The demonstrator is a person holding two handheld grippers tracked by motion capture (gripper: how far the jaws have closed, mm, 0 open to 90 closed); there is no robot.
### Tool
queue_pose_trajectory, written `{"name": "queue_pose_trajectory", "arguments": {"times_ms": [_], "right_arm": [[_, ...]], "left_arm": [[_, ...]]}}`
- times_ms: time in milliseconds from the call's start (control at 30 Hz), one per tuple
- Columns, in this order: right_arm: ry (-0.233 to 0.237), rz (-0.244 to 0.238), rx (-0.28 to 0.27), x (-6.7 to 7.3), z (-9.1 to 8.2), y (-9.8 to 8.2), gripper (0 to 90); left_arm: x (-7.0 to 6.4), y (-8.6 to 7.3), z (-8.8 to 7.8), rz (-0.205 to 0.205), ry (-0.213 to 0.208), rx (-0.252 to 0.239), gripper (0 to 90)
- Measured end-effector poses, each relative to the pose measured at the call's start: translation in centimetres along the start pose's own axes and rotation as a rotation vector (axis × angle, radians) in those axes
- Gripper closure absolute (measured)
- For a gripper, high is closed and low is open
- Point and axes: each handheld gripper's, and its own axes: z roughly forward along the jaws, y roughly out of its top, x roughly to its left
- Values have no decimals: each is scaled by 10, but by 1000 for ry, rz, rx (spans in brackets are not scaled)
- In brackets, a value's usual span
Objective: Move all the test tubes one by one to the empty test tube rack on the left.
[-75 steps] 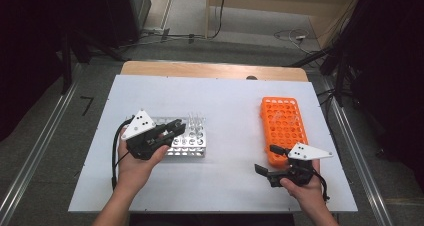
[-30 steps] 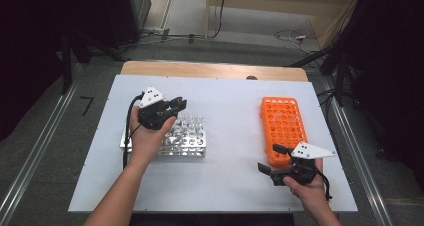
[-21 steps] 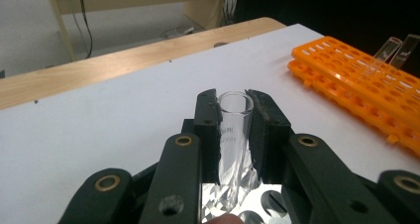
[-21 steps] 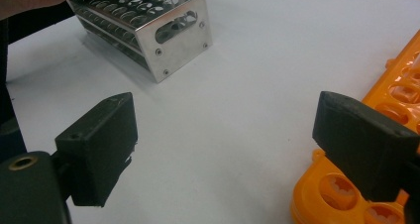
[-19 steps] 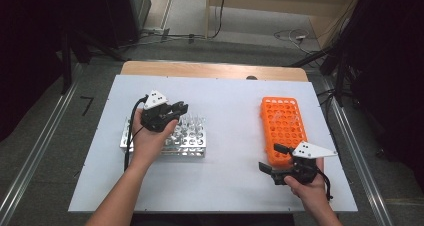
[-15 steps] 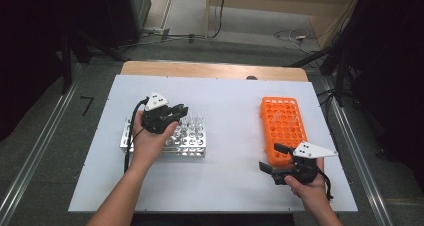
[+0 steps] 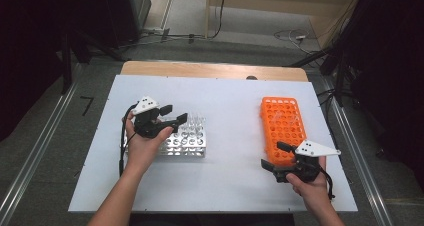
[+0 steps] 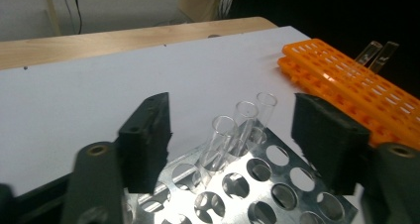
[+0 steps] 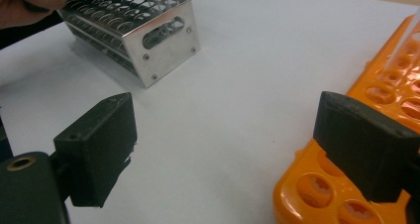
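Three glass tubes (image 8: 237,130) are standing in the metal rack (image 7: 187,138) at centre left of the high view. The left gripper (image 7: 170,117) is hovering over them, its fingers having just been opening, now spread with nothing pinched. At lower right, the right gripper (image 7: 272,156) is staying put beside the orange rack (image 7: 282,123), fingers spread.

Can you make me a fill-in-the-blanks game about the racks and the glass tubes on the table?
1. The rack under the left gripper is made of shiny ____.
2. In the left gripper view, ____ glass tubes stand in a row in that rack.
3. The rack next to the right gripper is coloured ____.
4. The jaws of both grippers stand ____, with nothing pinched in them.

Missing words: metal; three; orange; open
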Motion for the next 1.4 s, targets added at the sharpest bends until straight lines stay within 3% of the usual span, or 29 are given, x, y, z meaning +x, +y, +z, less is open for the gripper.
{"name": "queue_pose_trajectory", "arguments": {"times_ms": [167,300,600,800,1100,1233,1400], "right_arm": [[-41,19,-9,-8,-4,4,2],[-63,46,-24,-18,-8,9,0],[-145,103,-26,-52,-8,20,13],[-201,162,-8,-75,3,29,134],[-329,236,69,-90,26,33,433],[-366,258,99,-95,30,30,500],[-360,268,98,-98,29,25,641]], "left_arm": [[-5,-8,-15,-3,-24,-14,96],[-12,-16,-25,-10,-45,-25,19],[-34,-27,-39,19,-80,-40,0],[-42,-34,-45,43,-74,-38,0],[-40,-39,-47,23,-72,-34,0],[-38,-39,-49,16,-65,-36,0],[-36,-41,-49,14,-57,-33,0]]}}
